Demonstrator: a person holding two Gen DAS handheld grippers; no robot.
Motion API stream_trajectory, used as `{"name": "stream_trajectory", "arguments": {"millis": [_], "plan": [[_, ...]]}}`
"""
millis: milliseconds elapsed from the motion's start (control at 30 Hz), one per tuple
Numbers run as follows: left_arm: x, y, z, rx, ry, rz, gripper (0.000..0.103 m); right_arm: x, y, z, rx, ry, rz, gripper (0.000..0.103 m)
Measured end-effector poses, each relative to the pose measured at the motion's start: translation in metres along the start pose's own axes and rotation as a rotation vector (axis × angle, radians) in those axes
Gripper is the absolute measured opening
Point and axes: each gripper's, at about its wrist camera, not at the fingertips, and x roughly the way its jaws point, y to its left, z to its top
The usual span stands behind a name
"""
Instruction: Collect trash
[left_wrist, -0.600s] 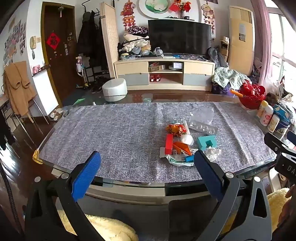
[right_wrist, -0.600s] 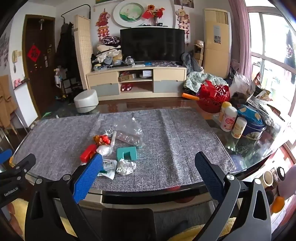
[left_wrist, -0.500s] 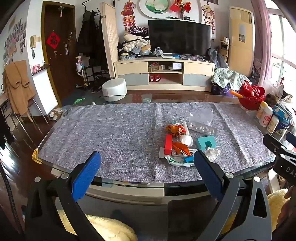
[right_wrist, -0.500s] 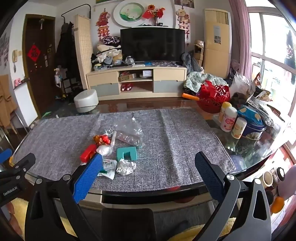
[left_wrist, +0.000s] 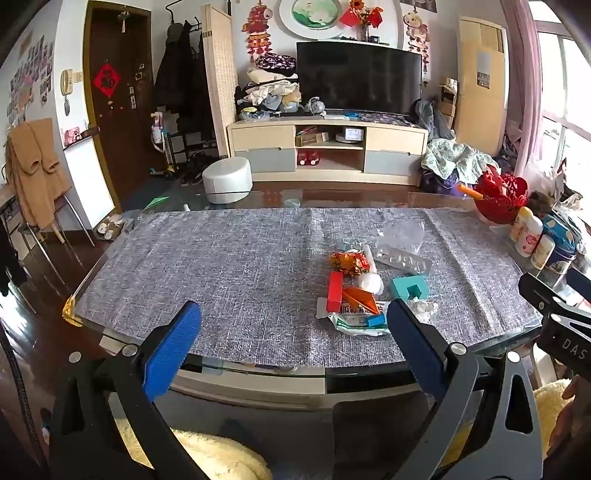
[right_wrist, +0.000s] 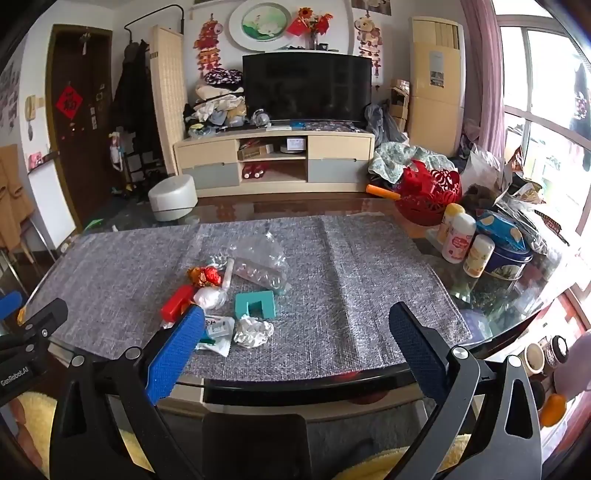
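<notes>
A pile of trash lies on the grey table mat (left_wrist: 240, 266): a red block (left_wrist: 334, 291), an orange wrapper (left_wrist: 360, 297), a teal block (left_wrist: 410, 288), crumpled white paper (right_wrist: 254, 331), a clear plastic tray (right_wrist: 260, 275), a red-gold wrapper (right_wrist: 203, 276) and a white-green packet (left_wrist: 354, 321). My left gripper (left_wrist: 291, 317) is open and empty, held over the near table edge, left of the pile. My right gripper (right_wrist: 295, 321) is open and empty, just before the pile, with its left finger (right_wrist: 173, 350) in front of the packet.
Bottles (right_wrist: 458, 240), a blue tin (right_wrist: 508, 258) and a red basket (right_wrist: 428, 199) stand at the table's right end. A white stool (right_wrist: 173, 197) and a TV cabinet (right_wrist: 273, 162) are beyond the table. The right gripper shows at the left wrist view's right edge (left_wrist: 554, 314).
Both grippers have barely moved; the views shift only slightly. Nothing on the table has moved.
</notes>
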Motion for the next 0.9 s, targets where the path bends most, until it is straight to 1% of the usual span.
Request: {"name": "stream_trajectory", "arguments": {"millis": [33, 433, 467, 900], "plan": [[-0.0022, 0.0099, -0.001, -0.003, 0.0, -0.004, 0.095, 0.0003, -0.0001, -0.0001, 0.001, 0.002, 0.002, 0.1], [-0.0059, 0.0024, 0.0031, -0.003, -0.004, -0.003, 0.095, 0.0019, -0.0016, -0.0011, 0.006, 0.003, 0.007, 0.1], [-0.0027, 0.0101, 0.0015, -0.006, -0.002, -0.004, 0.095, 0.0018, -0.0013, -0.001, 0.006, 0.003, 0.007, 0.1], [-0.0041, 0.0092, 0.0058, -0.01, -0.007, -0.005, 0.095, 0.0017, -0.0012, -0.0009, 0.007, 0.004, 0.007, 0.1]]}}
